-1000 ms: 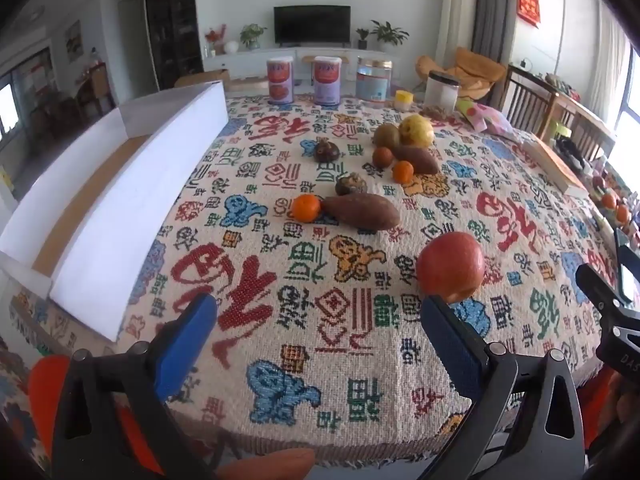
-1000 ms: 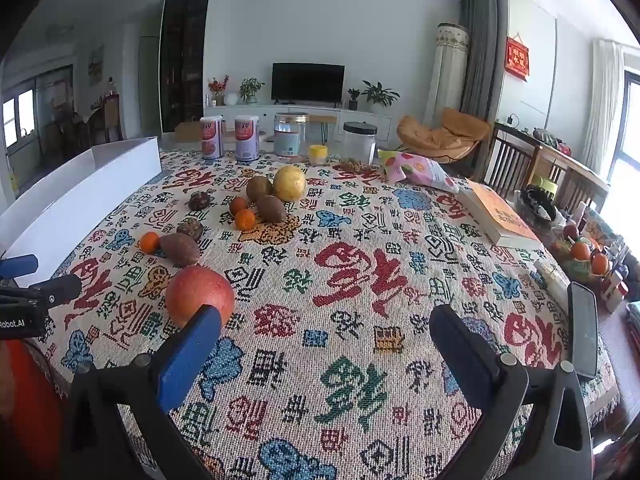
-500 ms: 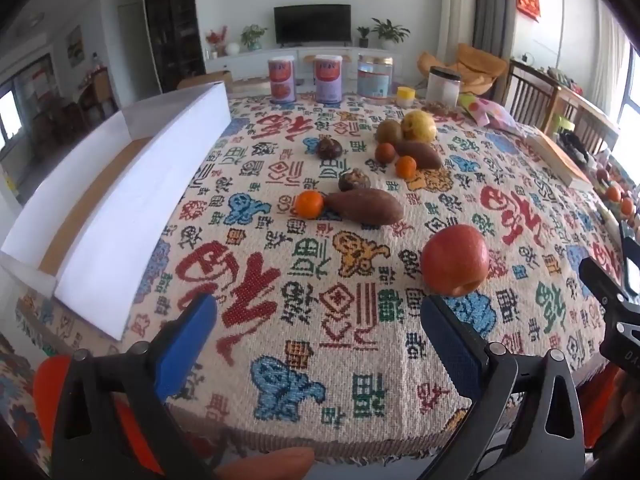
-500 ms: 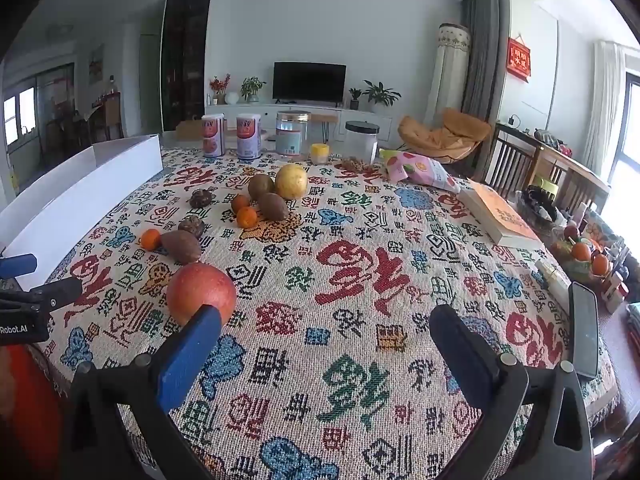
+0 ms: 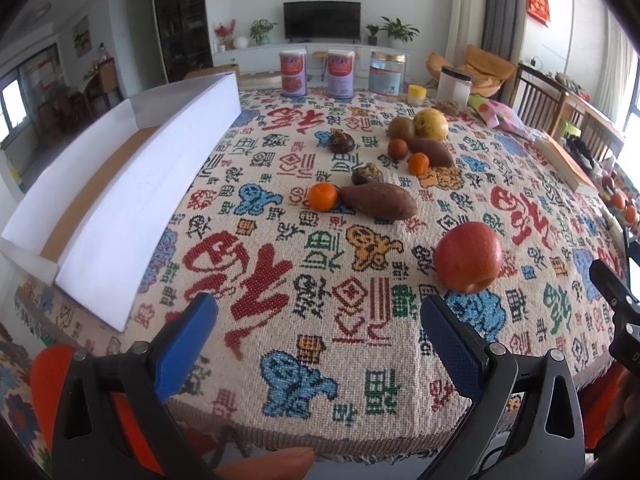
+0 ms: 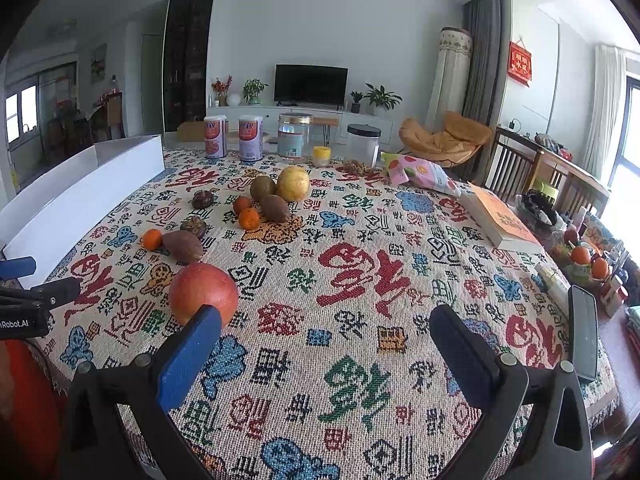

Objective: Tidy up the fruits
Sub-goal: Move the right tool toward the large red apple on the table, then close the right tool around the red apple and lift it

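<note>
Starting at the 9 o'clock side of the left wrist view, the long white box (image 5: 132,184) lies along the edge of the table (image 5: 248,312), open on top and, as far as I can see, with no fruit inside. I judge it is the place where the fruits should go. Towards 12 o'clock there is the small orange (image 5: 322,197), touching the near sweet potato (image 5: 378,201). Behind them are two dark round fruits and then a far group: a brown fruit, a yellow fruit (image 5: 430,124), two more small oranges and a second sweet potato. At 3 o'clock the red apple (image 5: 468,257) stands alone, the nearest fruit to both tools.

The left gripper (image 5: 318,332) is spread wide and carries nothing; its right finger tip is just in front of the apple. The right gripper (image 6: 324,336) is also wide and without load; in its view the apple sits at 9 o'clock, just beyond the left finger.

Nothing seems to be sorted yet, so the step in hand is probably the first pick. The apple is round and smooth, so it can roll away if one finger pushes it first. It is better to bring the fingers to both sides of its widest part, low near the cloth, and to close slowly. The left gripper is closer to the box, so it looks like the better choice.
</note>
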Motion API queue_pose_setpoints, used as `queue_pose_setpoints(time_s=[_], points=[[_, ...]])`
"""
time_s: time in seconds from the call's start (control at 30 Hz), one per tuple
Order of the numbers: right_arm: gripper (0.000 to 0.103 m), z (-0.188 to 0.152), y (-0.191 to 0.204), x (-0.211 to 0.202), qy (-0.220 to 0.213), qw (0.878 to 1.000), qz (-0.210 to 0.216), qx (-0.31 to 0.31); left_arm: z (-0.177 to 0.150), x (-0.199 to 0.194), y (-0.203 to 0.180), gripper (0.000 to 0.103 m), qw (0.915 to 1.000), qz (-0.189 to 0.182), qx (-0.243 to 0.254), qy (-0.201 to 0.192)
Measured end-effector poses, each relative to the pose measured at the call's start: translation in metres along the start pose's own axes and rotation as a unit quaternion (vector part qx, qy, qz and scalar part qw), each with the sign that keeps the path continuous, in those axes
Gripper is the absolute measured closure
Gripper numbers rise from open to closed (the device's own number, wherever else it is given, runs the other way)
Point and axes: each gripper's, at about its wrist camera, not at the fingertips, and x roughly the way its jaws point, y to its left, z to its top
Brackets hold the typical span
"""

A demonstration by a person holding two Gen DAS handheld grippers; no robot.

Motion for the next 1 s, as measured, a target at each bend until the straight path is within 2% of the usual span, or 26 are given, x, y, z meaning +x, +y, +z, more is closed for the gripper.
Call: queue_pose_setpoints(time_s=[0.47, 0.67, 0.77, 0.87, 1.0], points=[[0.0, -0.004, 0.003, 0.002, -0.004, 1.0, 0.016, -0.005, 0.0, -0.001, -0.001, 0.001, 1.0, -0.002, 0.0, -0.002], [0.0, -0.008, 0.007, 0.007, 0.005, 0.999, 0.039, -0.005, -0.001, -0.001, 0.0, 0.001, 1.0, -0.002, -0.002, -0.003], [0.0, -0.011, 0.011, 0.01, 0.014, 0.998, 0.065, -0.007, -0.001, -0.001, 0.001, 0.001, 1.0, 0.0, -0.004, -0.004], [0.0, -0.014, 0.016, 0.02, 0.031, 0.993, 0.113, -0.003, -0.001, 0.001, 0.003, 0.001, 1.0, -0.001, -0.007, -0.003], [0.0, -0.017, 0.032, 0.053, 0.08, 0.982, 0.17, -0.009, -0.002, 0.0, 0.004, 0.001, 1.0, 0.0, -0.008, -0.004]])
